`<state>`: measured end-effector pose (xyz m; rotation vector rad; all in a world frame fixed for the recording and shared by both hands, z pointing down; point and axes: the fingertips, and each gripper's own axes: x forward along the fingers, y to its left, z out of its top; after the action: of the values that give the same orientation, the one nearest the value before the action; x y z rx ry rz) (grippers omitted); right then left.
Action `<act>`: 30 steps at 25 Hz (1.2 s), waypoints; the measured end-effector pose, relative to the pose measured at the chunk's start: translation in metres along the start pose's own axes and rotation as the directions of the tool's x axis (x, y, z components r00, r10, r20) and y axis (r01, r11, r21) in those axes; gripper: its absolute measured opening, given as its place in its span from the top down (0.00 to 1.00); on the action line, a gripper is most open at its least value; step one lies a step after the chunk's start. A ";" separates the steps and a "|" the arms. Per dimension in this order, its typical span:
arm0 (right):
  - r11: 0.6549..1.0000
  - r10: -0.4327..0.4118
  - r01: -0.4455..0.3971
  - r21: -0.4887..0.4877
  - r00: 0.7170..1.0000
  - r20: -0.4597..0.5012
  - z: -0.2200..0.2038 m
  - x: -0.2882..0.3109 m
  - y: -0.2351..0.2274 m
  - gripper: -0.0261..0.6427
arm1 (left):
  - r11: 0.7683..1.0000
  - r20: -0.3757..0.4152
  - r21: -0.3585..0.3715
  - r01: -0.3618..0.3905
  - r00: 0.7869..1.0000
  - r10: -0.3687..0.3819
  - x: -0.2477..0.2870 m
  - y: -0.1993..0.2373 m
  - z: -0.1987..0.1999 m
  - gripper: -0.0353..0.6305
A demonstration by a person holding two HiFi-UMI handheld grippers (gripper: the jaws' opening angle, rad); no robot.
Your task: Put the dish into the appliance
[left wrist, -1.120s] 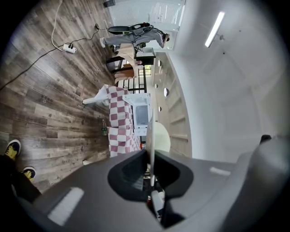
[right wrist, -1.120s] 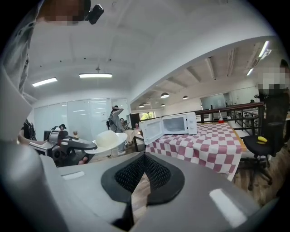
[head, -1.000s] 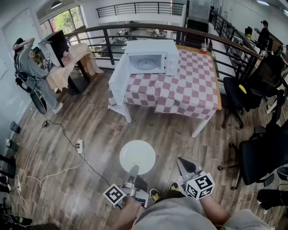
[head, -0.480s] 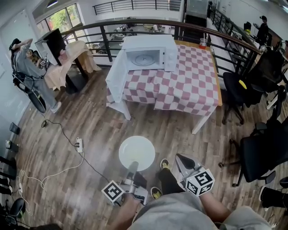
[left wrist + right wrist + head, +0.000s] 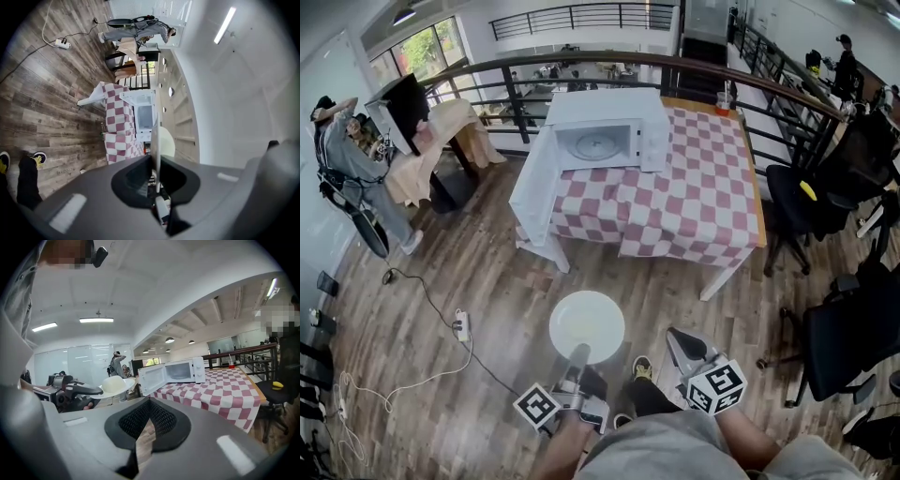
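dish (image 5: 587,325) held over the wood floor (image 5: 441,281), well apart from the open microwave (image 5: 605,131)
left gripper (image 5: 578,353) fingers pinch its rim; right gripper (image 5: 679,337) fingers are closed, holding nothing. floor lies between dish and counter (image 5: 703,192); chair (image 5: 848,333) at right is cut off.

Bright, even light from ceiling strips (image 5: 96,320); fisheye warp, dark corners.

The red-and-white checked counter (image 5: 694,206) bearing the open white microwave oven (image 5: 605,131) has slid lower in frame. A yellow-and-black shoe (image 5: 642,367) has stepped forward at bottom centre.

White round dish (image 5: 587,325), level, rim clamped in left claw (image 5: 579,355); white microwave (image 5: 605,131), door open, stands on checkered surface (image 5: 694,187).
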<state>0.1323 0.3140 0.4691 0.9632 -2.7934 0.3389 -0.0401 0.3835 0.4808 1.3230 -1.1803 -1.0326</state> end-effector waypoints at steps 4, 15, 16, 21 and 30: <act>1.000 -0.020 0.020 -0.006 1.000 0.009 0.015 0.027 -0.030 0.96 | 1.000 -0.009 0.007 0.017 1.000 -0.017 0.042 -0.005 0.012 0.91; 1.000 -0.024 0.024 -0.002 0.999 0.031 0.053 0.082 -0.098 0.96 | 1.000 -0.001 0.008 0.025 1.000 -0.025 0.132 -0.021 0.031 0.90; 1.000 -0.023 0.023 -0.001 0.999 0.034 0.055 0.086 -0.102 0.96 | 1.000 -0.001 0.012 0.024 1.000 -0.024 0.138 -0.021 0.032 0.90; 1.000 -0.007 0.007 0.003 0.999 0.031 0.060 0.105 -0.122 0.96 | 1.000 0.015 0.001 0.014 1.000 -0.014 0.167 -0.021 0.036 0.90; 1.000 0.018 -0.018 0.003 0.999 0.037 0.059 0.128 -0.155 0.96 | 1.000 0.030 0.015 0.006 1.000 -0.006 0.200 -0.015 0.036 0.90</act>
<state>0.1238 0.1049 0.4668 0.9559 -2.8374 0.3320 -0.0450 0.1802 0.4696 1.3271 -1.2093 -1.0532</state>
